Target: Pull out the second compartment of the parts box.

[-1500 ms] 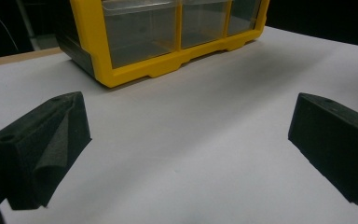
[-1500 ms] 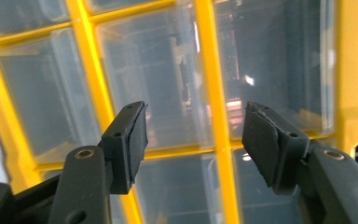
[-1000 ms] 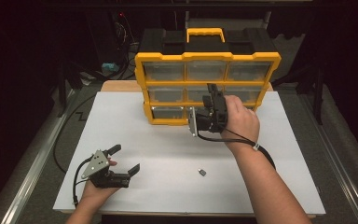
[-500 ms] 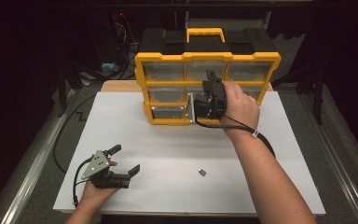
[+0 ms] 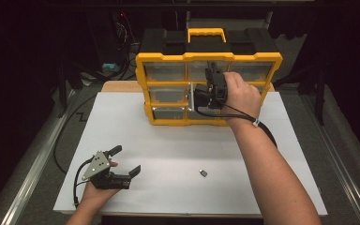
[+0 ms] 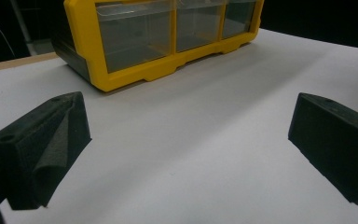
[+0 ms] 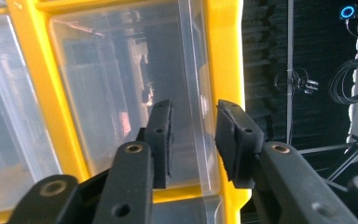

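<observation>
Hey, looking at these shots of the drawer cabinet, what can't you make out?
- Small dark thing on the table, high view: too small to identify.
- Middle drawers of the cabinet, high view: hidden by the right gripper and hand.
- Whether the pads touch the clear drawer, right gripper view: unclear.

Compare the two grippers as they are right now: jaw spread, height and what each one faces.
The left gripper has its jaws spread wide; the right gripper has just been closing its jaws to a narrow gap around a clear drawer's edge. The left gripper sits low over the white table, away from the yellow organizer; the right gripper is raised against its front. Both have black jaws and are hand-held.
</observation>
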Action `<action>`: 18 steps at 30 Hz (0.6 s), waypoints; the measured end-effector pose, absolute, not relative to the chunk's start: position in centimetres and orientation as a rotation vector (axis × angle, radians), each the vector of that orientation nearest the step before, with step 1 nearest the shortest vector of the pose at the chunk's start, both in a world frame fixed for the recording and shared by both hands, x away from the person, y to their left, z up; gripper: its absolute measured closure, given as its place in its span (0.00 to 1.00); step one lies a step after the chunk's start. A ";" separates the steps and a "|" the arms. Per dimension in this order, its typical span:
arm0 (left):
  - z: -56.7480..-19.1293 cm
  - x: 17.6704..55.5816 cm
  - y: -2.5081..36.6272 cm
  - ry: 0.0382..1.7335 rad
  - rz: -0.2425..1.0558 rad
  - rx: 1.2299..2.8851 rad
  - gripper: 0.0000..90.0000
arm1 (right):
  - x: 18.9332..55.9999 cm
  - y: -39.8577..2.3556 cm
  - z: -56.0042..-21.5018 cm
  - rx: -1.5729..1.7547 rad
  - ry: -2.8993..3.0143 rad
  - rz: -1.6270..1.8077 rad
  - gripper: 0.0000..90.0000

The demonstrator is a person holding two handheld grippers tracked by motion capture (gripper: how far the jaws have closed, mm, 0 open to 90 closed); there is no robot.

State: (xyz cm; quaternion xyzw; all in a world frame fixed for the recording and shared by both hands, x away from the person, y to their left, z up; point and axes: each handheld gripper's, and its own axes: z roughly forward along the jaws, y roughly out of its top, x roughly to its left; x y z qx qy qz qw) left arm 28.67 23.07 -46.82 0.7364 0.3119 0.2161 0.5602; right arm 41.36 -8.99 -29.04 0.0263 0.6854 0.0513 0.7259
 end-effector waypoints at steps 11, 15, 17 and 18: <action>-46.8 28.7 23.2 0.734 0.504 1.726 0.00 | 41.9 -8.7 -29.0 0.020 1.491 0.049 0.86; -46.8 28.7 23.1 0.731 0.503 1.735 0.00 | 41.9 -8.6 -29.2 0.012 1.472 0.032 0.87; -46.8 28.7 23.1 0.731 0.502 1.736 0.00 | 42.0 -8.5 -29.2 0.007 1.466 0.022 0.88; -46.8 28.7 23.1 0.731 0.501 1.732 0.00 | 42.0 -8.4 -29.3 0.012 1.465 0.022 0.88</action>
